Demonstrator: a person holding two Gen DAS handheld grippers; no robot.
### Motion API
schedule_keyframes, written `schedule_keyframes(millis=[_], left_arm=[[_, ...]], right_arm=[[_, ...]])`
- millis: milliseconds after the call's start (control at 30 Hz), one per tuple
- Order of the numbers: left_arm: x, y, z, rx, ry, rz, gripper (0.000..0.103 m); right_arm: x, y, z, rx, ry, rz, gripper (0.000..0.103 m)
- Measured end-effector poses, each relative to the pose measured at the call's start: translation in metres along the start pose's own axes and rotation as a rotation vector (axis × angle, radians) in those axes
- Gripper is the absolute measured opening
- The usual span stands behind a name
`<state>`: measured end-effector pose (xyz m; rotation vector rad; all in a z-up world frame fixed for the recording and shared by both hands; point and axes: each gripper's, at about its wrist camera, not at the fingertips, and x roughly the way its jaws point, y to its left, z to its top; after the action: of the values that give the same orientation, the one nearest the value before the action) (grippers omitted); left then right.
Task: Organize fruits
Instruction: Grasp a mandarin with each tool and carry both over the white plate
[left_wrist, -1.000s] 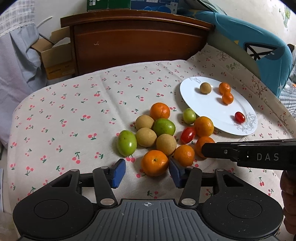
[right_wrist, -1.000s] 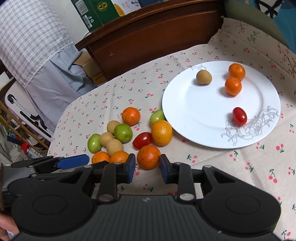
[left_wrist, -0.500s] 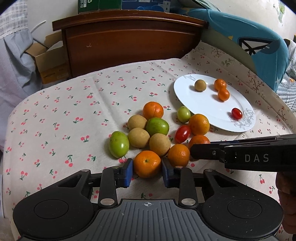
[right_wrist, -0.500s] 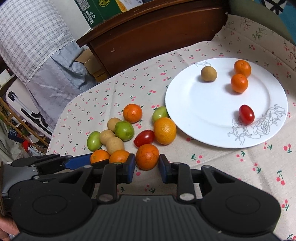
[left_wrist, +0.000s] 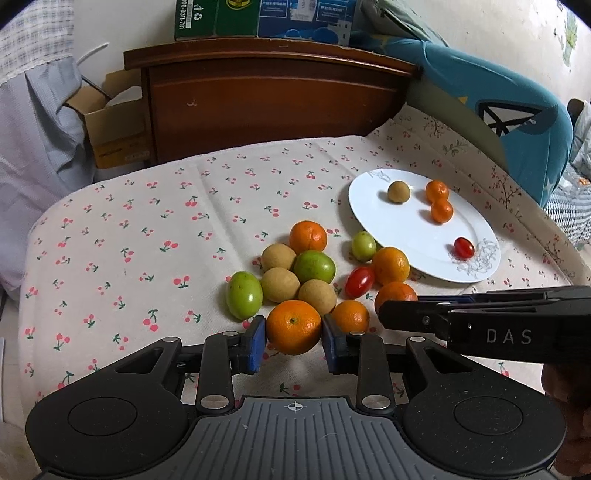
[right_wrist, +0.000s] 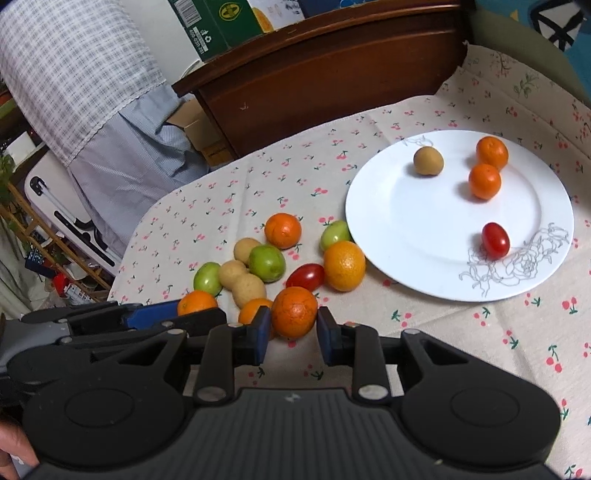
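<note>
My left gripper is shut on a mandarin at the near edge of the fruit pile, its blue pads pressing both sides. My right gripper is shut on a darker orange at the pile's near right. In the left wrist view, the right gripper reaches in from the right beside that orange. The white plate lies at the far right. It holds a brown longan, two small oranges and a red tomato.
Several fruits stay loose on the cherry-print cloth: green ones, brown longans, oranges and a red tomato. A wooden headboard stands behind, a blue cushion at the far right. The cloth drops off at the left.
My left gripper's jaws, wide apart around the mandarin a second ago, have closed on it. The right gripper has kept its hold on its orange and barely moved.
</note>
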<state>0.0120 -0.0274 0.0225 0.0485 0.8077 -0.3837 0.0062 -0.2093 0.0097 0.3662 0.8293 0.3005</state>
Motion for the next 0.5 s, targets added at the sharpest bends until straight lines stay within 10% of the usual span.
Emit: schedule_keyframes(millis=[500], left_arm=[[-0.02, -0.031, 0.046, -0.006, -0.124, -0.064, 0.029]], right_arm=[[-0.051, -0.018, 0.04, 0.025, -0.166, -0.034, 0.027]])
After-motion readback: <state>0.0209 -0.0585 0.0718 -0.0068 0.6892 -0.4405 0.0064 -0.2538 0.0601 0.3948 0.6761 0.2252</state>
